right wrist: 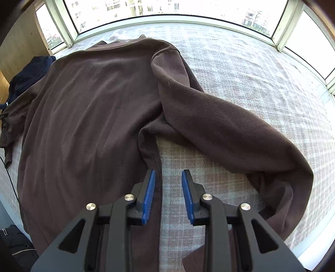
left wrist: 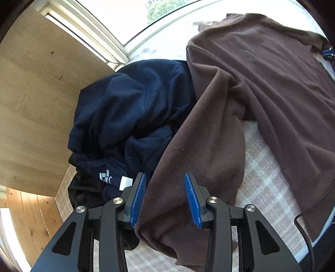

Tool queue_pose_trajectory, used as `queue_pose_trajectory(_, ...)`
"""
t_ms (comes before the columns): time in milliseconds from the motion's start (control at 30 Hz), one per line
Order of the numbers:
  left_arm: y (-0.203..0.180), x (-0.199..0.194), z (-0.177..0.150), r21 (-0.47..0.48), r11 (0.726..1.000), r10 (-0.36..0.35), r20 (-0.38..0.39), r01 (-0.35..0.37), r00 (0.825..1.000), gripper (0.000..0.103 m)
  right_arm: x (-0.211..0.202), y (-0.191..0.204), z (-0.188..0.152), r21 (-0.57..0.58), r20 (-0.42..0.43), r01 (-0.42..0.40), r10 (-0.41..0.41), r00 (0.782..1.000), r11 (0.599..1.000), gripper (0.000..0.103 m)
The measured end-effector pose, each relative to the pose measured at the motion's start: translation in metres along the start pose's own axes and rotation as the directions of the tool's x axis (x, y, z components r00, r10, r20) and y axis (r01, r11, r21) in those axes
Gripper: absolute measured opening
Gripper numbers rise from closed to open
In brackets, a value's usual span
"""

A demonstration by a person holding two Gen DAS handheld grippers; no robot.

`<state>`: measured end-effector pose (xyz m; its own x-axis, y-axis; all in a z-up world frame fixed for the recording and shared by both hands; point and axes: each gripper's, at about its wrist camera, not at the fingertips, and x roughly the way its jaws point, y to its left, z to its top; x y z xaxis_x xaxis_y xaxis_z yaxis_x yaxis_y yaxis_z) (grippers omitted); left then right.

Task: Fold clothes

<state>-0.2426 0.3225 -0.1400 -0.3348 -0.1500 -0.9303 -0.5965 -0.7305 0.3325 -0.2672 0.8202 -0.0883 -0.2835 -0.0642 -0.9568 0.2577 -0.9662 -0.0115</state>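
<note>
A brown fleece top (right wrist: 90, 108) lies spread flat on a plaid blanket (right wrist: 240, 69), collar toward the window. Its one sleeve (right wrist: 230, 129) bends out to the right and curls back toward me. My right gripper (right wrist: 168, 172) hangs open over bare blanket, just right of the top's side edge, with nothing between its blue pads (right wrist: 149, 194). In the left wrist view the other sleeve (left wrist: 201, 150) runs down toward me. My left gripper (left wrist: 165, 175) is open above that sleeve, and its pads (left wrist: 138, 200) do not press the cloth.
A crumpled navy garment (left wrist: 129, 117) with a white label lies on black clothing (left wrist: 83, 192), touching the brown sleeve's left side. A wooden panel (left wrist: 37, 104) stands beyond it. Windows (right wrist: 167, 8) ring the far side. A black cable (left wrist: 305, 236) hangs at the blanket's right edge.
</note>
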Motion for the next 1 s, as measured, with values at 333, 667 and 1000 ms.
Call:
queue_pose_trajectory(333, 0.021, 0.007, -0.003, -0.033, 0.991, -0.127, -0.006, 0.127, 0.992, 0.004, 0.030, -0.020, 0.014, 0.018, -0.047, 0.098, -0.097, 0.994, 0.995, 0.026)
queue_pose_trajectory(667, 0.061, -0.001, -0.004, -0.162, 0.986, -0.024, 0.008, 0.025, 1.000, 0.009, 0.033, -0.074, 0.014, 0.200, -0.082, 0.156, -0.142, 0.986, 0.967, 0.026)
queue_pose_trajectory(1000, -0.022, -0.066, -0.083, -0.157, 0.979, -0.114, 0.100, 0.128, 0.989, 0.029, -0.061, -0.002, -0.088, 0.039, 0.082, 0.001, -0.004, 0.997, 0.999, 0.027)
